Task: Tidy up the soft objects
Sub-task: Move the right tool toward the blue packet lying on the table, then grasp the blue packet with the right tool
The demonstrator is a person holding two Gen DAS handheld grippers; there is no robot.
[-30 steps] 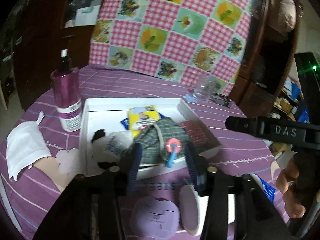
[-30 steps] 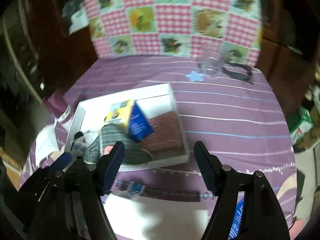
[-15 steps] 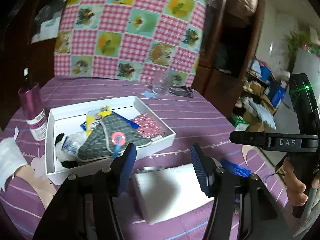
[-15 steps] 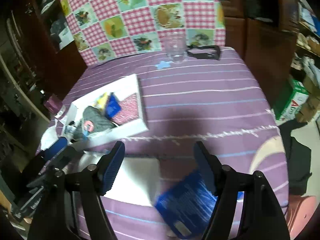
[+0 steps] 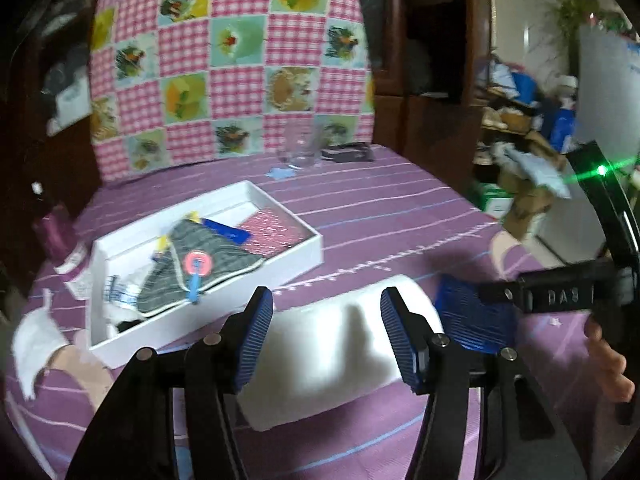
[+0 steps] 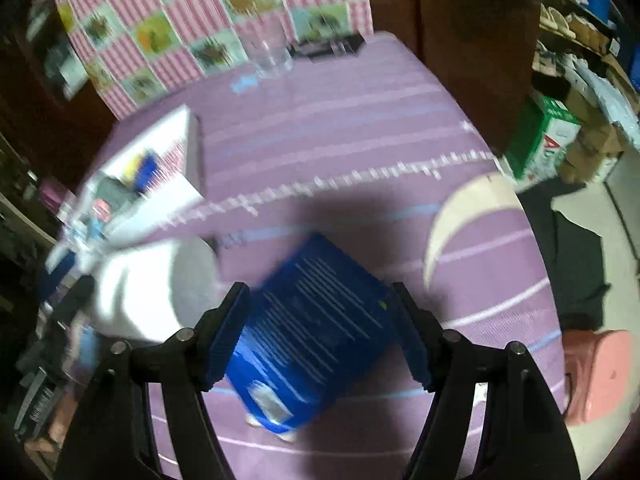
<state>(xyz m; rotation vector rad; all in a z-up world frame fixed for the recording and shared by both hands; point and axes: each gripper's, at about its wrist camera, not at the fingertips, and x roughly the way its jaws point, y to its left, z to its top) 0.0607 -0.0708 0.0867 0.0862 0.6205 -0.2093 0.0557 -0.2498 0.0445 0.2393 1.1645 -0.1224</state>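
Left wrist view: the left gripper (image 5: 326,334) hangs spread over a soft white folded pad (image 5: 332,354) beside the white cardboard tray (image 5: 308,256); right wrist view: the right gripper (image 6: 320,336), spread wide, straddles a blue plastic packet (image 6: 316,344) on the purple striped tablecloth (image 6: 340,140)

Both grippers, left gripper (image 5: 326,336) and right gripper (image 6: 318,332), have black frames, silver screws and ribbed blue pads (image 5: 256,340). One black bar reads "DAS". Bare fingers (image 5: 612,368) show beside it.
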